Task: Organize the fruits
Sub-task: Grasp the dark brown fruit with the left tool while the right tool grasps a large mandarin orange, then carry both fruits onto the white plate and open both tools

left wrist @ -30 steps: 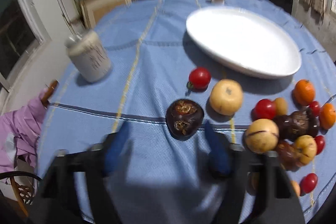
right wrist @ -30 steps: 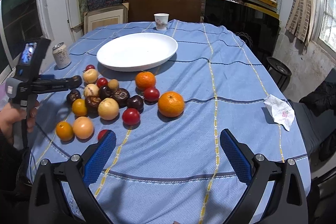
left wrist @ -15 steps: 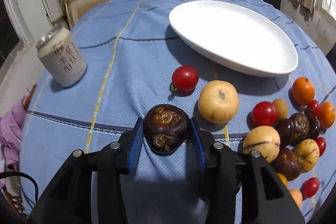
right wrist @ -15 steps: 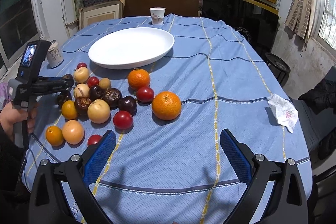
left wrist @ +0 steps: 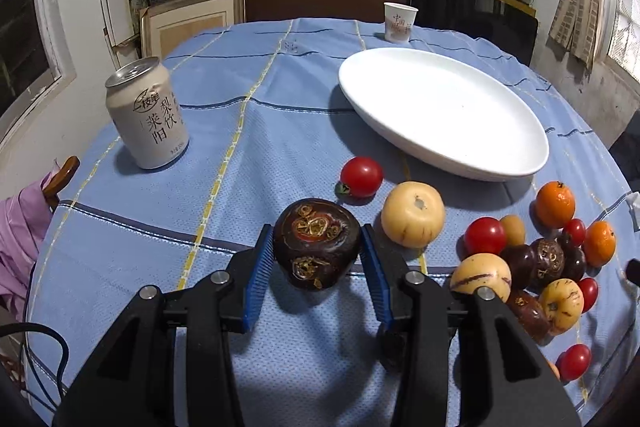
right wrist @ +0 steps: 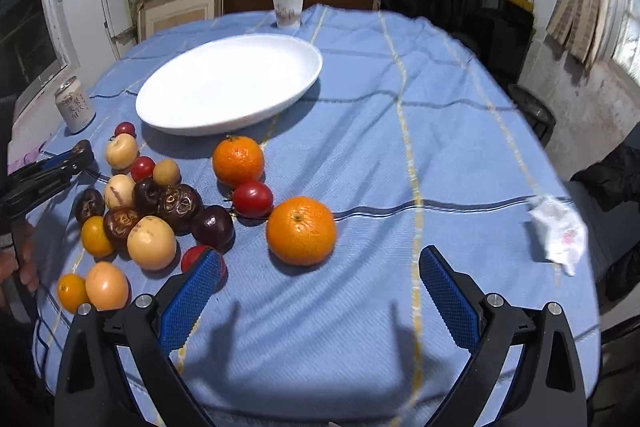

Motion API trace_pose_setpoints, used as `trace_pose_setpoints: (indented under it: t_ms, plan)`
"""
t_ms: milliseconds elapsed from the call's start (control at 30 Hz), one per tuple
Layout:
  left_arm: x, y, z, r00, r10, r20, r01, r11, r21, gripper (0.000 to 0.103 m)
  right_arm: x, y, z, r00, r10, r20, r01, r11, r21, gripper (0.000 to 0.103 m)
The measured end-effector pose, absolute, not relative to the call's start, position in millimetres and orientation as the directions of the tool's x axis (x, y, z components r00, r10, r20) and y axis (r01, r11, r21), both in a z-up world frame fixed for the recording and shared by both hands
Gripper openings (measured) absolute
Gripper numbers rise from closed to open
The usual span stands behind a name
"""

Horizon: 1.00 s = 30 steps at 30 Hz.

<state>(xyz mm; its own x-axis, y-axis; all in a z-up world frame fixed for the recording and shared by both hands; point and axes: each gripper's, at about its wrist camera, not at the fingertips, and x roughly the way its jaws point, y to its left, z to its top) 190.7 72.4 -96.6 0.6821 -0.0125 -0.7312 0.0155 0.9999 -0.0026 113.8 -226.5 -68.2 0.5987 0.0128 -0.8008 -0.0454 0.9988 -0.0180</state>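
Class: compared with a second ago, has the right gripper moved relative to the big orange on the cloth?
Yes. The right gripper has closed in on the big orange, which now sits nearer its open fingertips.

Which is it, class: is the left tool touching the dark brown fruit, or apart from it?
Touching. The left wrist view shows both blue pads of the left tool pressed against the sides of the dark brown fruit, with no gap either side.
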Motion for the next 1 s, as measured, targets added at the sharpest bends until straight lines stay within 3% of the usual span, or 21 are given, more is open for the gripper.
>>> trace_pose_setpoints:
  t_ms: [333,400,433,467,1000]
  plan:
    - [184.0,75.0,-99.2,0.676,-0.025,-0.736,0.016,1.0,-0.019,0.042,142.6,-219.4,-95.3,0.54,-0.003,-0.842,-0.056,0.998,-0.039,0.076]
    - [184.1,75.5,-98.8,0.678,-0.024,-0.735,0.015,1.0,-0.019,0.042,147.4,-215.6,-101.0,0.527,0.005,-0.85,-0.074,0.996,-0.04,0.063]
    - [184.2,75.9,-98.9,0.678,-0.025,-0.734,0.016,1.0,-0.019,0.042,149.8,-214.2,-103.8,0.52,0.007,-0.854,-0.08,0.996,-0.041,0.05]
    - [184.4,76.1,-99.2,0.678,-0.024,-0.735,0.016,1.0,-0.018,0.042,152.7,-211.9,-107.8,0.508,0.007,-0.861,-0.086,0.995,-0.043,0.048]
    - [166.3,68.0,-84.7,0.689,-0.031,-0.724,0.042,0.999,-0.002,0.042,125.1,-227.5,-87.4,0.603,0.002,-0.798,-0.088,0.994,-0.064,0.046]
